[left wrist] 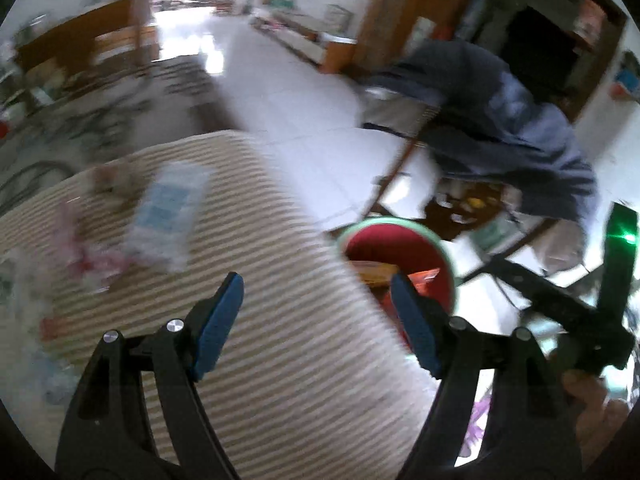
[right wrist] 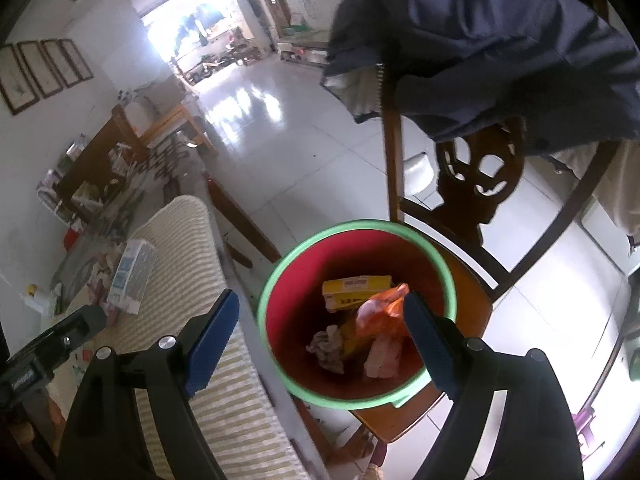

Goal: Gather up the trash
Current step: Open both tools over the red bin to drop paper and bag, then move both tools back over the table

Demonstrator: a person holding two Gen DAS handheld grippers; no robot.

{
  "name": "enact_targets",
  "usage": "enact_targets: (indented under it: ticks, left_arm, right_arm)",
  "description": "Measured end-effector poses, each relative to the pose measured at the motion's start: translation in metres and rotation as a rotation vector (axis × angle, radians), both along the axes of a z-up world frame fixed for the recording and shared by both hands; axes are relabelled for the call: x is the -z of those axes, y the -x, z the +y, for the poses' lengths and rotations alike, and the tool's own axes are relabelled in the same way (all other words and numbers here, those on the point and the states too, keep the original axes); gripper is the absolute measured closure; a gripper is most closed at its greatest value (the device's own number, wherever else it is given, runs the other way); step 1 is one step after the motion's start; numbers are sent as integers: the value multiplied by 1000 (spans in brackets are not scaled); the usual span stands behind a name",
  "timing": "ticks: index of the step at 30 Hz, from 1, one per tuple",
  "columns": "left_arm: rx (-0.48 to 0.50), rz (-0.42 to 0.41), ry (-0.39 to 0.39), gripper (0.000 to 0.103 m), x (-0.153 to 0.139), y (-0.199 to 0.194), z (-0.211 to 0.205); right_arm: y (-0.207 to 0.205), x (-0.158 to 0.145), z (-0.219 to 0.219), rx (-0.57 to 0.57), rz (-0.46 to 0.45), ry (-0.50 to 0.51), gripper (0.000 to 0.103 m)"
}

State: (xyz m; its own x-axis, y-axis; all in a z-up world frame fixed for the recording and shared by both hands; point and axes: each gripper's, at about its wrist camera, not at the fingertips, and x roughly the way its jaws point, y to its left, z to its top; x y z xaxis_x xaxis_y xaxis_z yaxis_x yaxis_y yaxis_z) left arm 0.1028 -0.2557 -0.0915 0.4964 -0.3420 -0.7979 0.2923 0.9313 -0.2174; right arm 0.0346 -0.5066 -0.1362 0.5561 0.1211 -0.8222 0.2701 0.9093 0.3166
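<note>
next pick: blue-white carton [left wrist: 166,216] on striped worktop [left wrist: 280,340], up-left of left gripper [left wrist: 316,320], long axis leaning up-right | both jaws wide, empty | right gripper [right wrist: 320,332] over bin [right wrist: 272,292], so left closer

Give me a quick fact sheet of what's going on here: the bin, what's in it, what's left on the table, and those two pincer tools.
Bin: red bucket with green rim, on a wooden chair
In bin: yellow box, orange wrapper, crumpled paper
On striped tablecloth: blue-and-white carton, blurred scraps beside it
Left gripper: open, empty, over the table edge
Right gripper: open, empty, above the bin
Chair back: dark blue garment draped over it
</note>
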Motion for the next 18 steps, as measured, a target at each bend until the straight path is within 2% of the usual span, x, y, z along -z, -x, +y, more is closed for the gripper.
enact_targets:
  ticks: [5,7,8,11,13,18]
  left_arm:
    - [-186,-17,-53,30,-1,-3,80]
    - [-267,-21,-104,30,0,-8,117]
    - [-310,-7,-142,30,3,-13,138]
    - [-393,13,-176,30,12,-20,184]
    - [-410,39,-195,39,22,-25,206]
    - [-369,132,-196,38,52,-38,230]
  right_arm:
    - [-5,1,33,-63,8,-14,22]
    - [-7,2,49,-91,13,-25,22]
    - [-7,2,55,-99,15,-25,22]
    - [-6,1,76,-130,15,-20,22]
    - [-3,-1,90,-141,11,-16,22]
    - [1,-5,124,-162,16,-24,22]
